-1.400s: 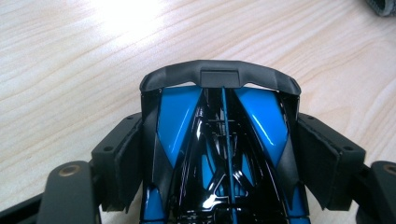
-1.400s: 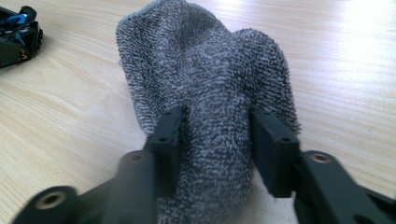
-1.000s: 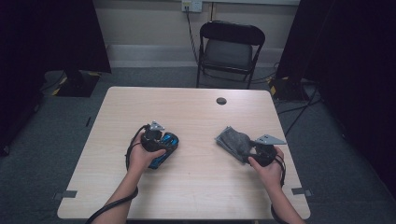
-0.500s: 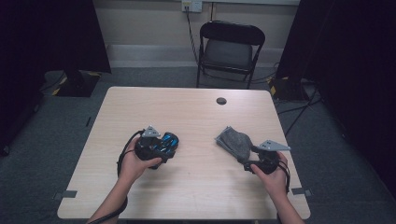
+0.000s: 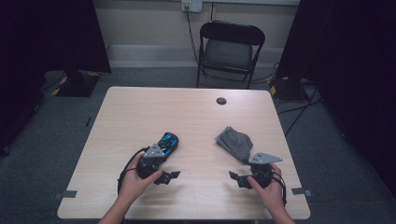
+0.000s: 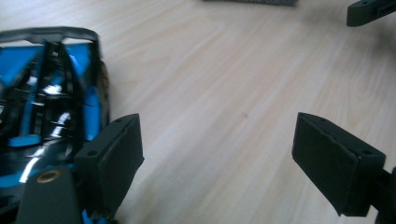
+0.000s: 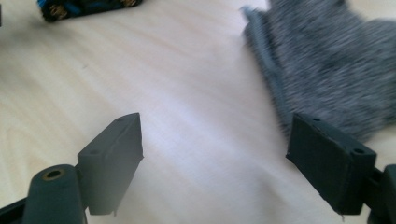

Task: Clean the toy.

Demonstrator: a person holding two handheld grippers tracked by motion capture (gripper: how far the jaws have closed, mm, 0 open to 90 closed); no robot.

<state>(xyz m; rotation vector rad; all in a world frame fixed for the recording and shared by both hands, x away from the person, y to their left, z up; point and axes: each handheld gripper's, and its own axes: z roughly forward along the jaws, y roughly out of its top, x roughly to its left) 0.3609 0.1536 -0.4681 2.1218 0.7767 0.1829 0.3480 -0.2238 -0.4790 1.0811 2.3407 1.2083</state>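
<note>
Two tools resting open on the bench (image 5: 140, 116)

Left tool (image 5: 169, 176) gapes beside the blue car (image 5: 164, 143); right tool (image 5: 237, 178), just widened (nothing between), sits near the grey cloth (image 5: 235, 141).

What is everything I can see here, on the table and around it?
toy car: one, blue and black, left half of the table, beside the left tongs
cloth: one, grey, folded, right half of the table
table: one, light wood
round cap: one, dark, far middle of the table
folding chair: one, black, behind the table
wall socket: one, pale, on the far wall
left tongs: one, black, open, nothing between them
right tongs: one, black, open, nothing between them
</note>
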